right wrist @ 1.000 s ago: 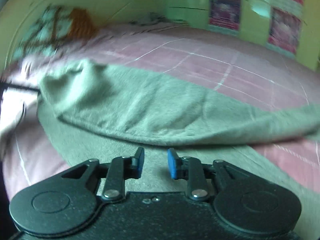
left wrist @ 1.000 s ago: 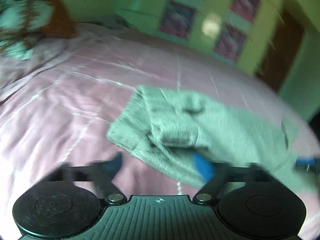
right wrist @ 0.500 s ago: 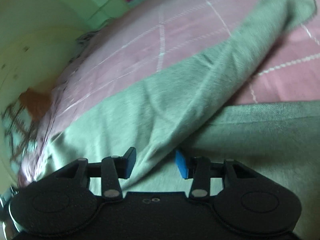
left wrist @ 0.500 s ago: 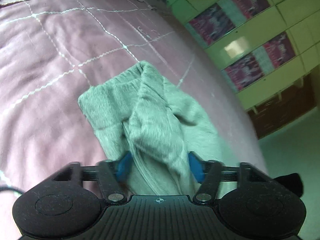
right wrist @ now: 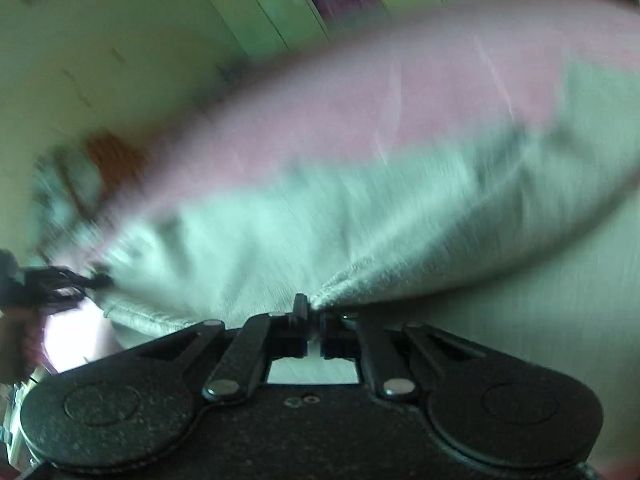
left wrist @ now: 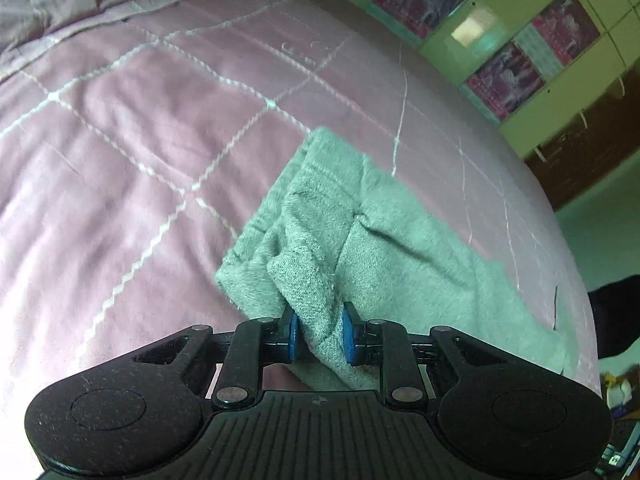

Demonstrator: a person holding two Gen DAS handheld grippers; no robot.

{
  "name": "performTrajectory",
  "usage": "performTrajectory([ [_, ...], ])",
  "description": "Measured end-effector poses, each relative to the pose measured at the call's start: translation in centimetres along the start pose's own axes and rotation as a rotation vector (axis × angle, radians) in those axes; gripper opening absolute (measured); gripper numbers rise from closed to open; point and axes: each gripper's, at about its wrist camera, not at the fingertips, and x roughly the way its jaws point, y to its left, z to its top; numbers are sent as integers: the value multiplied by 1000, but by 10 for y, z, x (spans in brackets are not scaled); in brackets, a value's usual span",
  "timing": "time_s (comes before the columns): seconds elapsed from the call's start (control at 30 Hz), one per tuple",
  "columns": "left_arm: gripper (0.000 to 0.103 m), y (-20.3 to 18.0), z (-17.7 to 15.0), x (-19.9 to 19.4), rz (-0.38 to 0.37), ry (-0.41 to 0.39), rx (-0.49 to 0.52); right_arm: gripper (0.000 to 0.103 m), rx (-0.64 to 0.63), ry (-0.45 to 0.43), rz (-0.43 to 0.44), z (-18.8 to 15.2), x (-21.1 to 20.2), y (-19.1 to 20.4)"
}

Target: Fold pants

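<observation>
Left wrist view: the pants (left wrist: 360,240) are seen running up-left and right from the left gripper (left wrist: 318,338), clamped on a bunched fold, while an edge is pinched by the right gripper (right wrist: 314,320).

Your right gripper (right wrist: 314,322) pinches the grey-green pants (right wrist: 300,232); through blur, pink bedspread (right wrist: 400,112) apparently at twelve o'clock.

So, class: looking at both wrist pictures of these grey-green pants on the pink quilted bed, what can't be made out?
- Right wrist view: motion blur smears the grey-green fleece pants; folds unreadable.
- Left wrist view: the pants' near end is hidden behind the left claw.
- Both views: the pink quilted bedspread runs past the edges.
</observation>
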Motion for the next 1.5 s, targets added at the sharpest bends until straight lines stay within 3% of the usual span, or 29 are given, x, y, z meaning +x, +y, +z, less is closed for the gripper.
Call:
performTrajectory([
  [0.07, 22, -7, 0, -1, 20, -12, 24, 5, 52, -14, 32, -7, 4, -12],
  [0.27, 22, -24, 1, -20, 56, -72, 103, 5, 19, -17, 36, -4, -4, -5],
  [0.37, 22, -35, -7, -6, 172, -27, 226, 7, 8, -51, 35, -5, -20, 3],
  [0.47, 25, -51, -17, -12, 251, -62, 292, 7, 55, -8, -2, -7, -5, -7],
  [0.5, 27, -58, -21, -18, 287, -79, 305, 11, 68, -10, 11, -7, -6, -10],
  [0.57, 28, -72, -31, -37, 346, -137, 313, 43, 61, -46, -5, -5, -27, -12],
  [0.6, 28, -78, -38, -46, 375, -175, 302, 52, 41, -87, -29, -3, -42, -10],
  [0.63, 30, -84, -44, -50, 400, -193, 290, 55, 31, -130, -43, 0, -57, -11],
  [0.7, 52, -95, -52, -46, 410, -176, 289, 55, 20, -189, -74, 13, -78, -16],
  [0.73, 57, -101, -56, -43, 407, -172, 280, 55, 19, -197, -104, 21, -81, -19],
  [0.83, 60, -115, -65, -23, 463, -140, 277, 55, 19, -184, -217, 53, -66, -31],
  [0.9, 60, -118, -71, 3, 493, -72, 285, 55, 21, -112, -318, 73, -36, -35],
  [1.0, 63, -114, -77, 17, 492, -70, 273, 54, -12, -29, -429, 85, -2, -44],
  [1.07, 64, -113, -76, 14, 482, -65, 268, 50, -38, -14, -436, 86, 1, -51],
  [1.1, 64, -113, -76, 14, 475, -61, 271, 42, -51, -20, -427, 84, 0, -53],
  [1.13, 64, -112, -75, 13, 468, -57, 275, 10, -64, -20, -412, 83, -3, -55],
  [1.17, 64, -112, -75, 12, 462, -54, 278, 2, -67, -13, -392, 82, -6, -58],
  [1.4, 65, -104, -76, 13, 436, -66, 265, 2, -41, -90, -329, 49, -67, -64],
  [1.5, 66, -103, -77, 13, 427, -68, 261, 0, 42, -71, -319, 23, -84, -80],
])
